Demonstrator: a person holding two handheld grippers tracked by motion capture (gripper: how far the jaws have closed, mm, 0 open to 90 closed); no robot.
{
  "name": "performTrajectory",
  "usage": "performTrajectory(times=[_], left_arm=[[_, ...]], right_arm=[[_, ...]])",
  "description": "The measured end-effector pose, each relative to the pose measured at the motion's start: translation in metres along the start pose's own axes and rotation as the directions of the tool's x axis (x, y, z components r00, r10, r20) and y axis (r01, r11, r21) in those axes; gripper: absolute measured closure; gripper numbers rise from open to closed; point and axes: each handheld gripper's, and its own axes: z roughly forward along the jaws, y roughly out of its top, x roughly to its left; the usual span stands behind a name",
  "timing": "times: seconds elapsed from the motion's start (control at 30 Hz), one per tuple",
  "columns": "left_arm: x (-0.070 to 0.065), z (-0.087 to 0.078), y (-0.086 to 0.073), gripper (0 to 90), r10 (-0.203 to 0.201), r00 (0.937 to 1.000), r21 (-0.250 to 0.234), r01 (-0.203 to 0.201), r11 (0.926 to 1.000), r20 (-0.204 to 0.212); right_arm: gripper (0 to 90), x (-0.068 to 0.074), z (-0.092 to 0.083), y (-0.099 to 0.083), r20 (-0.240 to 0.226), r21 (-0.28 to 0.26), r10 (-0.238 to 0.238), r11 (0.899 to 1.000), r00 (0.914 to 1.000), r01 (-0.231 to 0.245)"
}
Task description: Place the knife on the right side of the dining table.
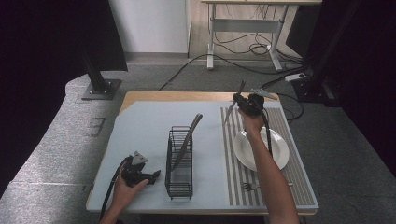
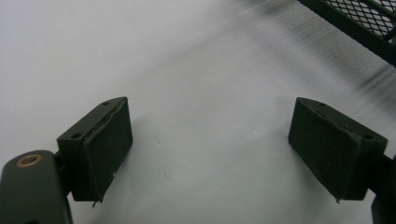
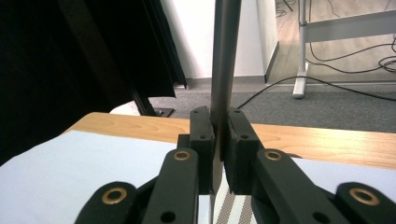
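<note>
Bare mat [image 1: 140, 126] left of the wire rack [image 1: 180, 163] — passable, rack walls off the middle, plate [image 1: 261, 149] fills the striped side

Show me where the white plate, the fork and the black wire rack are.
white plate [image 1: 243, 148]: high view, bare left part of its surface.
fork [image 1: 251, 186]: high view, tines end, on the striped mat.
black wire rack [image 1: 180, 186]: high view, near end wall.

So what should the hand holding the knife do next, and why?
Probably lower the knife onto the striped mat beside the plate. The right tool is shut on the knife, held up over the mat's far end, and a fork already lies on that mat. That's only a guess, though.
</note>
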Motion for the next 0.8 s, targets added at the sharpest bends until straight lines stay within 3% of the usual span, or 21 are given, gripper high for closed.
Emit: performTrajectory(times=[0.47, 0.8], left_arm=[[0.000, 0.000, 0.000, 12.9, 0.000, 1.0000, 0.000, 0.000, 1.0000, 0.000], [0.000, 0.000, 0.000, 12.9, 0.000, 1.0000, 0.000, 0.000, 1.0000, 0.000]], right_arm=[[82.1, -0.013, -0.007, -0.008, 0.011, 0.000, 0.052, 0.999, 0.9986, -0.052], [77.3, -0.038, -0.014, -0.016, 0.107, 0.011, 0.121, 0.992, 0.9868, -0.123]])
